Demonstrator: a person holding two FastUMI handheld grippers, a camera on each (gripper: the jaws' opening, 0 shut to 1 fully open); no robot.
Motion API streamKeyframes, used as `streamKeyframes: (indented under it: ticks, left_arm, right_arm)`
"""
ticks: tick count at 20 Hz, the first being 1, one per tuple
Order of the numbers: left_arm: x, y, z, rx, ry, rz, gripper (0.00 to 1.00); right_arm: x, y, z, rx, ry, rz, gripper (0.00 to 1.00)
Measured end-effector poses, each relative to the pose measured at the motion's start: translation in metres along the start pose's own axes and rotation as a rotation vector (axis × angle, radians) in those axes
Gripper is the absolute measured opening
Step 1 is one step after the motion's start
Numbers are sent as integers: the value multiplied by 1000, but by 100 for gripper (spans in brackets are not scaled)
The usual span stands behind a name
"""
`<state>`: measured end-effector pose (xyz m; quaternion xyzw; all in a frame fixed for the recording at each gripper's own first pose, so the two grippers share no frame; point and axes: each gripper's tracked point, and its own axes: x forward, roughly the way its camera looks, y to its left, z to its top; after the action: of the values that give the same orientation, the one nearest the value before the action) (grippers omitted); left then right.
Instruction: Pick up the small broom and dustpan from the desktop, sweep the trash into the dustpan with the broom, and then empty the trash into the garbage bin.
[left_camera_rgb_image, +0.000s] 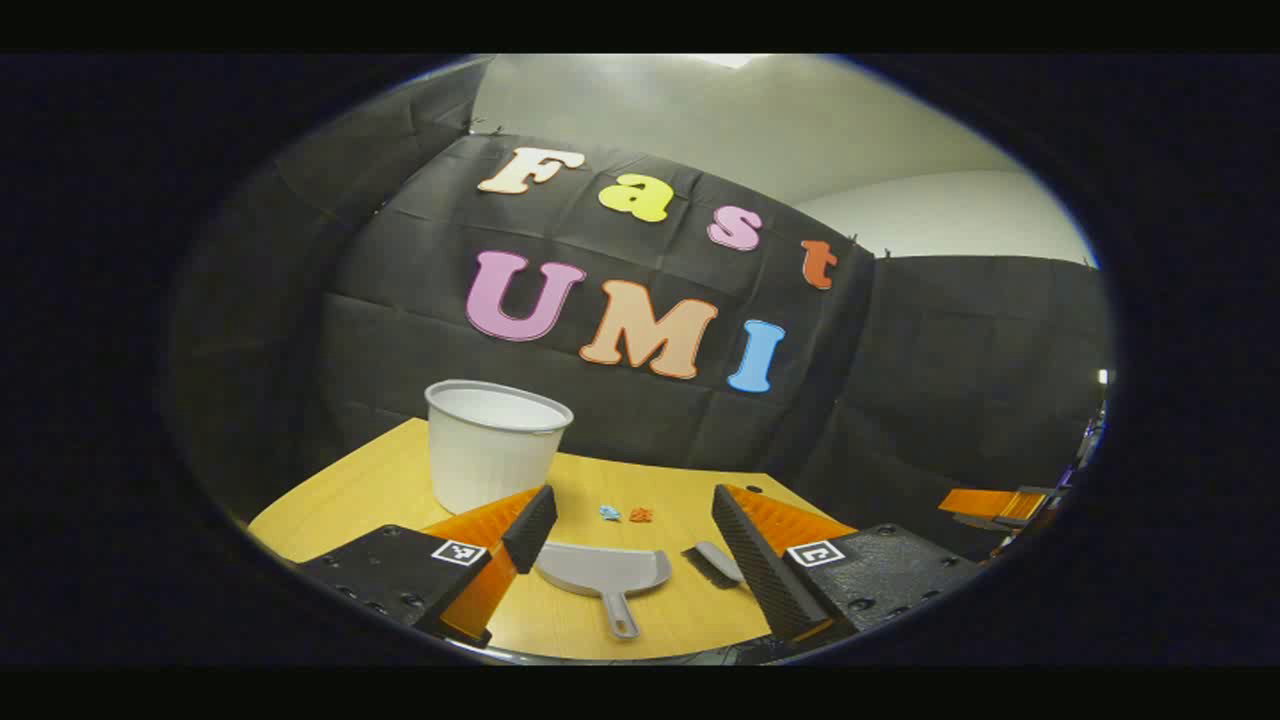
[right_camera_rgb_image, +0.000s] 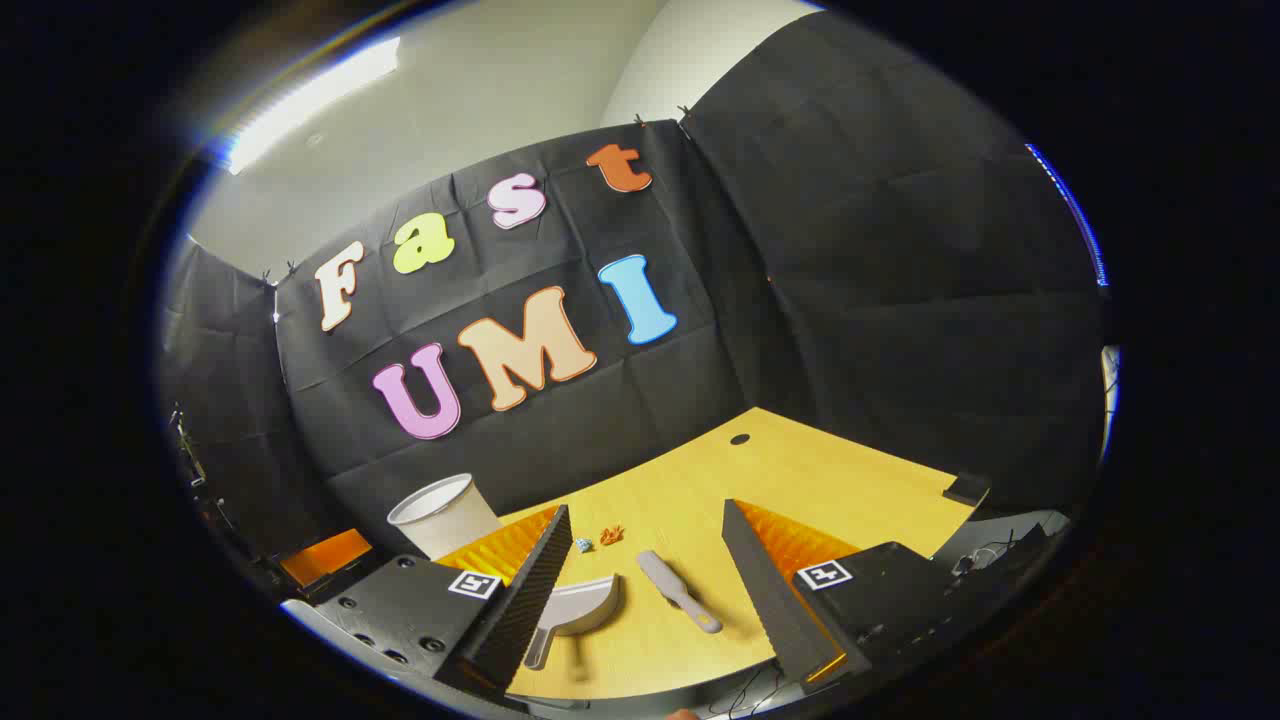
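You are holding both grippers, left gripper (left_camera_rgb_image: 630, 545) and right gripper (right_camera_rgb_image: 645, 570), wide open and empty; the dustpan (left_camera_rgb_image: 603, 572) is lying dead ahead of the left, handle toward you, and the broom (right_camera_rgb_image: 678, 591) probably ahead of the right.

Open desktop (right_camera_rgb_image: 800, 480) around dustpan (left_camera_rgb_image: 603, 570); garbage bin (left_camera_rgb_image: 493, 445) blocks far left.

Recording booth: black cloth walls (left_camera_rgb_image: 950, 380) enclosing wooden desk (right_camera_rgb_image: 800, 480), plain ceiling (left_camera_rgb_image: 780, 120) above.

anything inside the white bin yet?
The garbage bin stands upright on the desktop. Only its upper inner wall shows, bare white; the rim hides the bottom. The two trash bits lie on the desktop.
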<state>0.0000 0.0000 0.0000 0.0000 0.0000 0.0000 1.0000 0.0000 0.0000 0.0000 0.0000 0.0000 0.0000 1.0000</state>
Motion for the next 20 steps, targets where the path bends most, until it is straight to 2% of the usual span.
streamKeyframes:
  ticks: [6,8,9,14,20]
  left_arm:
    - [-1,19,4,-72,0,43,95]
    - [-3,22,5,-97,1,48,95]
    - [-4,25,4,-100,4,57,91]
    - [-4,31,-1,-123,21,79,93]
    - [-7,27,-26,-125,114,79,93]
  right_arm:
    - [4,15,-3,-3,4,25,91]
    - [6,16,-3,-3,7,24,91]
    - [8,18,-2,0,4,26,91]
    - [9,21,-7,-9,22,31,91]
    - [15,20,-19,-37,47,39,91]
